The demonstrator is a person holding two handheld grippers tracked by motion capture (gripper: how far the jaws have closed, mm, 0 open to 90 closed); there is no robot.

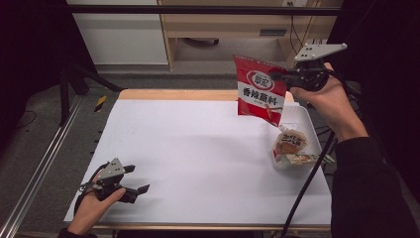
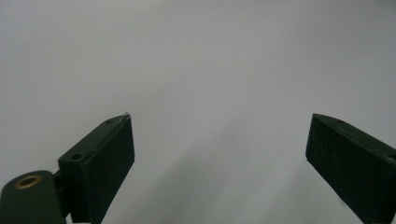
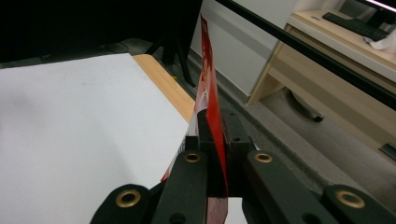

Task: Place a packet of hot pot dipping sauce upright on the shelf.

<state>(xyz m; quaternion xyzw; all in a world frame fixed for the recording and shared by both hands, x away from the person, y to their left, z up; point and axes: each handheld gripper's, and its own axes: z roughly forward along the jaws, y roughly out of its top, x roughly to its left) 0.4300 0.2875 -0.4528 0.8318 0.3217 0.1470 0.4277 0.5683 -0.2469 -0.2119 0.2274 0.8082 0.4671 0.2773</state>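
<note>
Held up well above the far right part of the table (image 1: pixel 198 148): a red seasoning pouch (image 1: pixel 260 91), hanging by its upper right edge from the right tool (image 1: pixel 283 75). Pinched tight between that tool's two black jaws, the thin pouch edge-on in the right gripper view (image 3: pixel 208 95), the jaws closed flat against both its faces. Gripped from the right side by the right hand (image 1: pixel 324 99), with the grey three-cornered plate on top and a black cable trailing down across the table's right edge. Printed on the pouch's front, a white oval mark and a white band with dark characters. Hung slightly tilted, its lower corner just above a small heap of packets (image 1: pixel 292 148) lying on the table near the right edge; whether touching them could not be told.

Rested low at the near left corner of the table: the left tool (image 1: pixel 138 181), held in the left hand (image 1: pixel 94 206). Jaws spread wide apart, nothing between them, only the bare white surface (image 2: pixel 210 93) beyond in the left gripper view. Well apart from the pouch and the packets.
</note>
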